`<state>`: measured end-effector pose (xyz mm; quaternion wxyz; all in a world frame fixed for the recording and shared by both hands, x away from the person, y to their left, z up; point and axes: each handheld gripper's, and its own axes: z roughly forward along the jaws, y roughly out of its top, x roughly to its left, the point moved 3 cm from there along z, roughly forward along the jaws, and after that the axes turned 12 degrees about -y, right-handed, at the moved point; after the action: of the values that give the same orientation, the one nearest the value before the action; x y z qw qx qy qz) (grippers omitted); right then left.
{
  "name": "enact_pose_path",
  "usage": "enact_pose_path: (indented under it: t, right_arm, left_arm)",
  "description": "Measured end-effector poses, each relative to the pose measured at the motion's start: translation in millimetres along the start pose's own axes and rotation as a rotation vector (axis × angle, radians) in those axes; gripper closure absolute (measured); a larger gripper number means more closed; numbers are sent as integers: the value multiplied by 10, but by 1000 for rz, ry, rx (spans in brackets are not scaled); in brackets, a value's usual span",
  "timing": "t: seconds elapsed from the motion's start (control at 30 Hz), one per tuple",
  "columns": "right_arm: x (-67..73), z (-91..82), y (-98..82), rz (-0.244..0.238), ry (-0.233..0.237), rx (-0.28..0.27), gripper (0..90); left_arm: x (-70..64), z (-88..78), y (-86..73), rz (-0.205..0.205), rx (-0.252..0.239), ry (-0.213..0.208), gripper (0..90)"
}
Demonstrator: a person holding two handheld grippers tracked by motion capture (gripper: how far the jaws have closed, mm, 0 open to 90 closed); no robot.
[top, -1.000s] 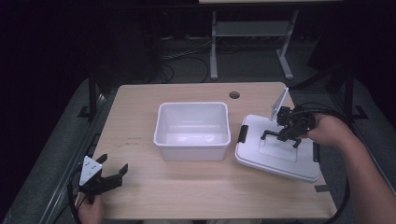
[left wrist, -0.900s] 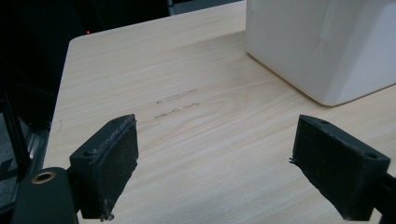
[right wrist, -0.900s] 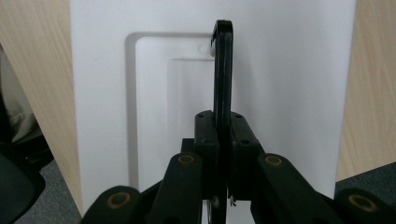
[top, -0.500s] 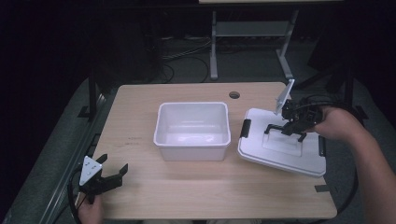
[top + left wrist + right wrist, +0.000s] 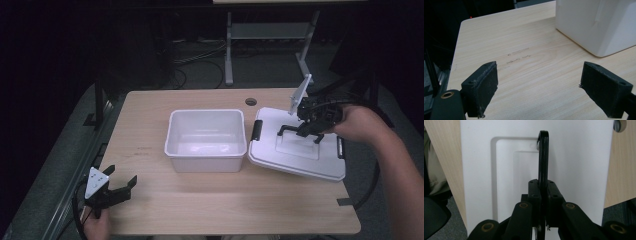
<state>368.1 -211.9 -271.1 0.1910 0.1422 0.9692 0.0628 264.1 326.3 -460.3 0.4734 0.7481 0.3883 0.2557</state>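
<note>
At the lower left of the high view my left tongs (image 5: 119, 189) sit idle on the desk (image 5: 220, 210), jaws spread wide with nothing between them; no trouble there unless I nudge them into the white bin (image 5: 205, 140) at the frame's centre. Right of the bin, the white lid (image 5: 300, 152) hangs tilted, its left edge with the black latch (image 5: 256, 129) close to the bin's rim. My right tongs (image 5: 305, 131) are clamped tight on the lid's thin black handle (image 5: 543, 157). That handle looks like it pivots, so I judge the lid could swing, clip the bin wall and shove it. The pinch is narrow, too; a twist of my wrist might let it slip.
</note>
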Motion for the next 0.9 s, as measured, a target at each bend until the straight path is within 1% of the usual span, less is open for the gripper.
enact_pose_path:
  t: [0.3, 0.6, 0.9]
  right_arm:
    - [-18, -57, 216, -41, -5, -9, 843]
    - [-25, -117, 448, -71, -8, -21, 843]
    - [-14, -103, 683, -110, -6, -31, 843]
  left_arm:
    - [9, -7, -2, 2, 2, 0, 137]
    - [14, -13, -2, -1, -3, 2, 138]
    - [25, -23, -4, -1, 0, 5, 138]
